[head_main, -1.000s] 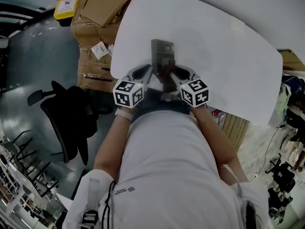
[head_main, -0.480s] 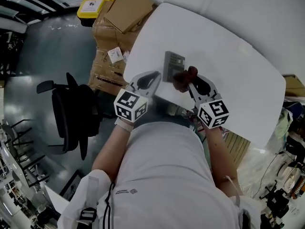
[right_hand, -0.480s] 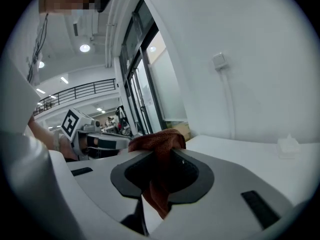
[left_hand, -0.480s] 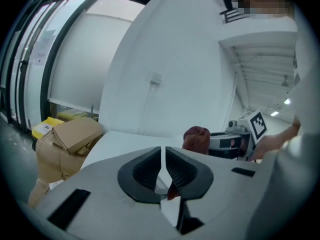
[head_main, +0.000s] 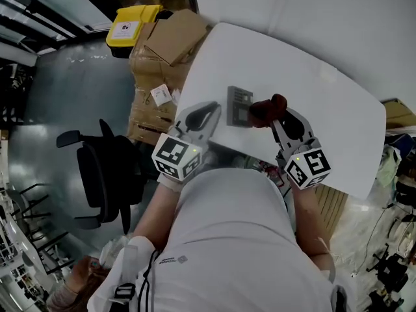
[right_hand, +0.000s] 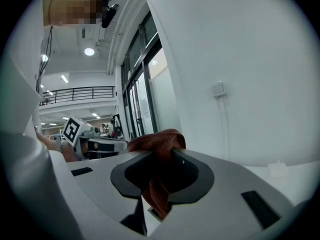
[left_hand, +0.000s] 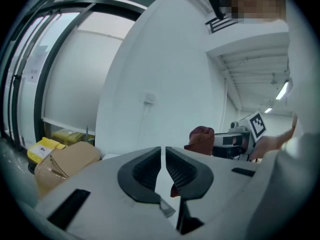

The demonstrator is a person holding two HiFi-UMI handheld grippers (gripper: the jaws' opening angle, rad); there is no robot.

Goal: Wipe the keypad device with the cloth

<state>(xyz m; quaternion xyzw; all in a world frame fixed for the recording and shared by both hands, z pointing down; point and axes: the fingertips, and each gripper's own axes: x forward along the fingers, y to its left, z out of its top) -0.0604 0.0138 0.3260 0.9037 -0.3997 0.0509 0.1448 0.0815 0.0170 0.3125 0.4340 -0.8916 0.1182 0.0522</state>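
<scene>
Since the left claw (left_hand: 163, 151) and right claw (right_hand: 161, 156) huddled low at the keypad device (head_main: 239, 106): both have risen and parted, and the cloth (head_main: 266, 109) has gone up with the right one.
Right claw: clamped on the red-brown cloth, which bunches above the jaws and hangs below.
Left claw: jaws almost touching, nothing between them.
Keypad device: flat on the white bench (head_main: 325, 103), centre of the head view, cloth just right of it.
Meaning: cloth is secured; wiping probably not begun.

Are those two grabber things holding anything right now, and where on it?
The right gripper is clamped on the reddish-brown cloth, pinching its bunched-up middle. The left gripper is shut and empty.
</scene>
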